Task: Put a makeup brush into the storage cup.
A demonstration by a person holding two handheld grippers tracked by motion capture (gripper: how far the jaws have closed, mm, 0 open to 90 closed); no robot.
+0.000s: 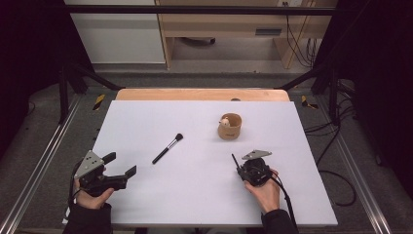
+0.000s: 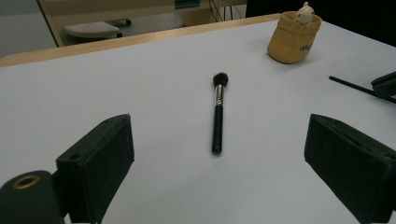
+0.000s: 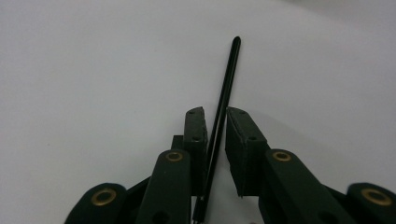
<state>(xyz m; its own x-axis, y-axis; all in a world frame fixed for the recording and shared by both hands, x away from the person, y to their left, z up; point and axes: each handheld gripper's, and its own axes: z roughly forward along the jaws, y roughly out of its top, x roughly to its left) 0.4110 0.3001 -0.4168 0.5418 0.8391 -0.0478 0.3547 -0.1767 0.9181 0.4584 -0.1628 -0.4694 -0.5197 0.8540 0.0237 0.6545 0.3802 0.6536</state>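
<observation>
With the right gripper (image 3: 215,122) clamped on a thin black stick (image 3: 226,88) at frame centre, the left gripper (image 2: 219,154), jaws apart, likely next closes on the makeup brush (image 2: 218,114) lying ahead.

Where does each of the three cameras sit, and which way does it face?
High view: above the near edge, looking forward and down on the white table; both hands show.
Left gripper view: on the left gripper, facing the makeup brush and cup.
Right gripper view: on the right gripper, looking along a thin black stick.
Shared: brush, cup.
</observation>
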